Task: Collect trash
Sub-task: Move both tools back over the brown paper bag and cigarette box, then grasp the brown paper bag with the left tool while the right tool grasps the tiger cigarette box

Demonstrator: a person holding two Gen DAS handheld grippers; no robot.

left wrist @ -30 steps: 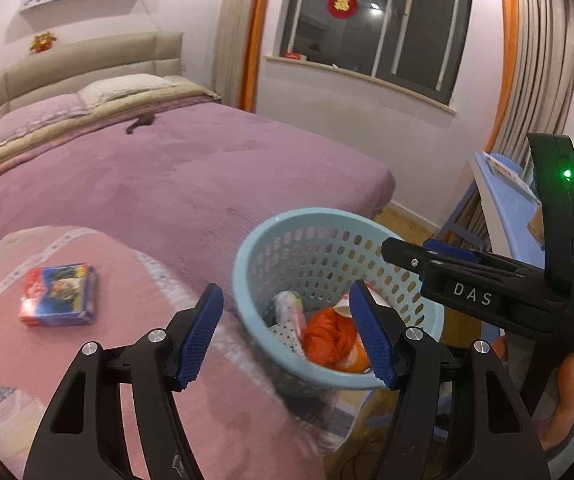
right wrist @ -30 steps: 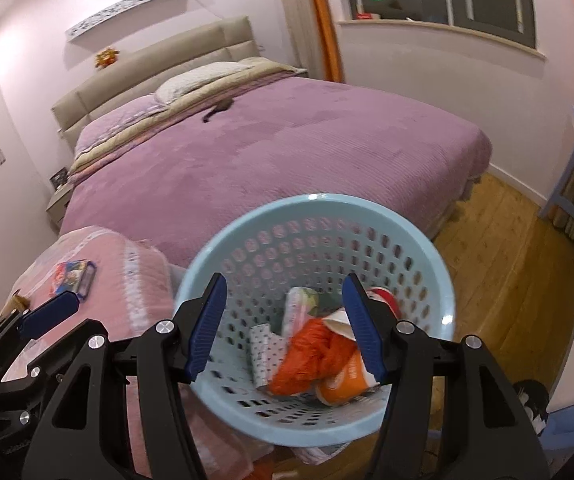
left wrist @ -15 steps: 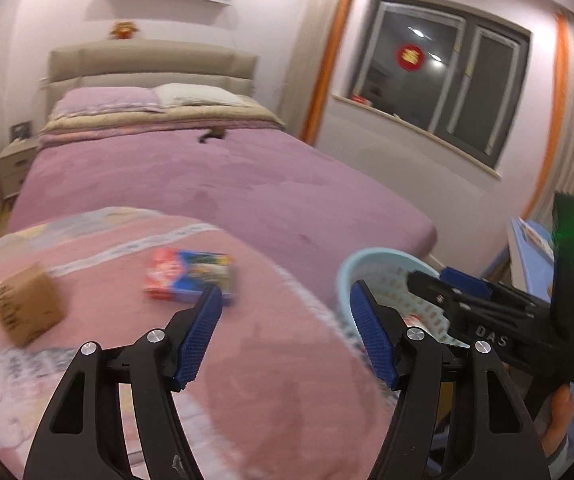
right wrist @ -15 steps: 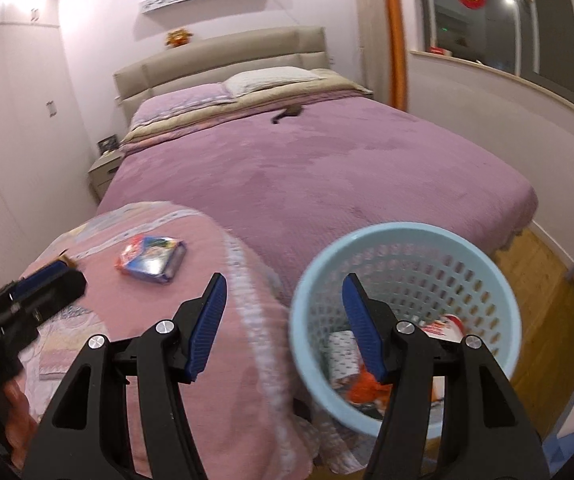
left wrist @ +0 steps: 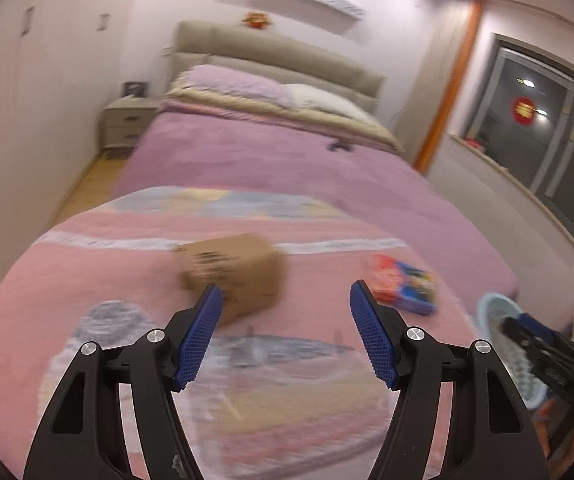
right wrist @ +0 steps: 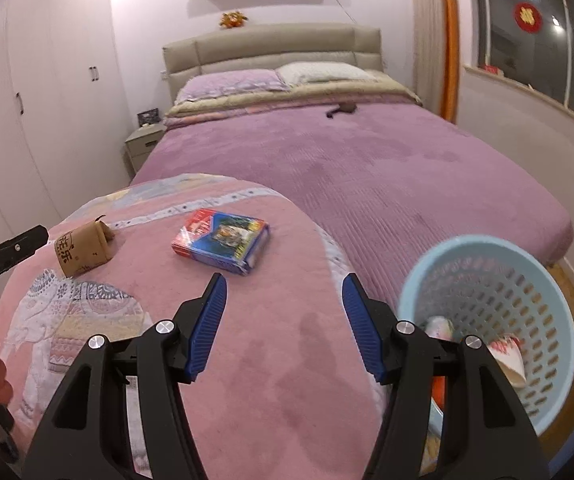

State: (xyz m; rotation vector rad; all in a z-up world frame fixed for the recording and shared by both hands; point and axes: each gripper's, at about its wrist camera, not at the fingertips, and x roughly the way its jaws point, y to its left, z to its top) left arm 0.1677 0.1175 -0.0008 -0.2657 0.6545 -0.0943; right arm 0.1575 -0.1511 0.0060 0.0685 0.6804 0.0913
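Left gripper [left wrist: 283, 312]: jaws spread, nothing between; brown paper box [left wrist: 233, 276] just ahead, by left jaw.
Right gripper [right wrist: 283, 300]: jaws spread, empty; colourful pack [right wrist: 220, 246] ahead, toward left jaw.
Blue basket [right wrist: 483, 246]: right of right jaws, trash inside.
Risks: soft pink blanket [right wrist: 287, 360] may bunch into jaws; box off-centre, one jaw could shove it aside; light pack likely to slide.

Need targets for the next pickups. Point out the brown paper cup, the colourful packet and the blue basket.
brown paper cup [right wrist: 81, 252]: right wrist view, on its printed side.
colourful packet [right wrist: 221, 240]: right wrist view, middle of its top face.
blue basket [right wrist: 483, 244]: right wrist view, on its far rim.
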